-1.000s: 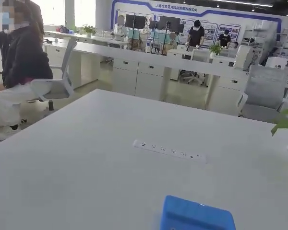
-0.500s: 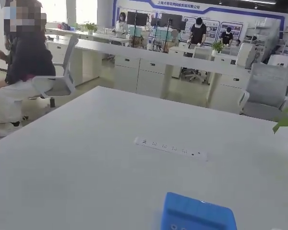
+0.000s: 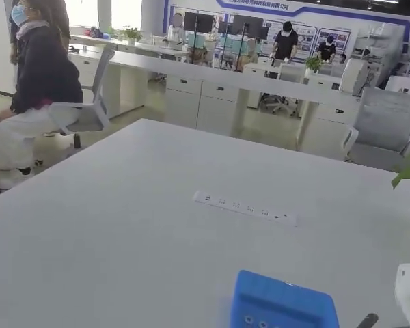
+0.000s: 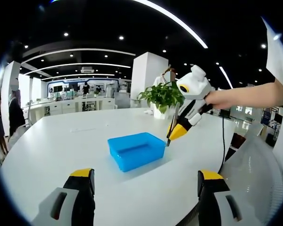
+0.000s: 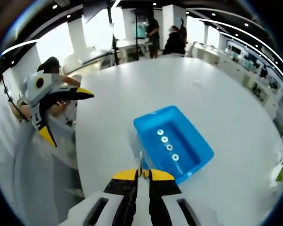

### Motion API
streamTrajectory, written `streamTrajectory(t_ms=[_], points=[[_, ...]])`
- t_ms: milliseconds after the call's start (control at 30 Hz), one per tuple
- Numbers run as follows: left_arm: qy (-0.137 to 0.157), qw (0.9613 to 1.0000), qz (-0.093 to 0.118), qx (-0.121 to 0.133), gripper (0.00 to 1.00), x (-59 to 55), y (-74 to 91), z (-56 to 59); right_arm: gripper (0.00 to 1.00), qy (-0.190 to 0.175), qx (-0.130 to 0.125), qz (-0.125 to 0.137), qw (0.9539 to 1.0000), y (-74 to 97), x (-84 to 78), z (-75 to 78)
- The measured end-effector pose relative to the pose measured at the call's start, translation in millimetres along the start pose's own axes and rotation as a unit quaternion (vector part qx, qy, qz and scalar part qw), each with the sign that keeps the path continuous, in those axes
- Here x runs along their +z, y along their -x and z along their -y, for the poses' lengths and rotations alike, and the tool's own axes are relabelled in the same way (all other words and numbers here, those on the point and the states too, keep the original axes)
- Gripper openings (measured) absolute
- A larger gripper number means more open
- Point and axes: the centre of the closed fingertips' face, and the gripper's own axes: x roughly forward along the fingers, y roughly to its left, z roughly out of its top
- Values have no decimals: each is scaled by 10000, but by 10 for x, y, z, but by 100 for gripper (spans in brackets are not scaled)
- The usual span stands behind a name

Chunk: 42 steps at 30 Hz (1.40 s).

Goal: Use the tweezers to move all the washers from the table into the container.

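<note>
white table, blue container, power strip

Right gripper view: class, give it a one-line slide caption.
Right gripper, shut on tweezers, points at a blue container holding four washers; open left gripper off to the side.

Desk: plain white, matte, no pattern.
Container: bright blue all over, walls & floor same shade.
Washers: pale silvery rings w/ darker centres, light against the blue.
Left claw: yellow tips, black faces below, grey-white body.
Right claw: same scheme, i.e. yellow tips, black band, white body.
Tweezers: thin, silvery-grey.
Power strip: white w/ small dark sockets.
Plant: green leaves; pot looks white.
Seated person: dark jacket, white trousers.
Chair: lt grey.
</note>
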Motion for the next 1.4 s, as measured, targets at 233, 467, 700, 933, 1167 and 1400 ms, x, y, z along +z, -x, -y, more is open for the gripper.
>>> streamTrajectory(t_ms=[233,467,700,933,1167,1400], points=[[-1,10000,-16,-7,92,-5,-1,3,5,-50,-242,60,9997,-39,126,262],[1,10000,-40,-18,92,-16,-2,8,5,120,-527,-227,9983,-234,25,548],[23,10000,-56,-29,91,-23,0,12,5,17,-501,-407,9979,-466,-59,738],[58,10000,-42,10,91,-23,6,-9,5,-190,-396,-569,9974,-618,-152,811],[50,10000,-67,-1,91,-35,0,-8,5,-194,-351,-604,9974,-689,-146,811],[68,9999,-73,16,91,-39,-1,-17,5,-60,-329,-732,9968,-713,-158,813]])
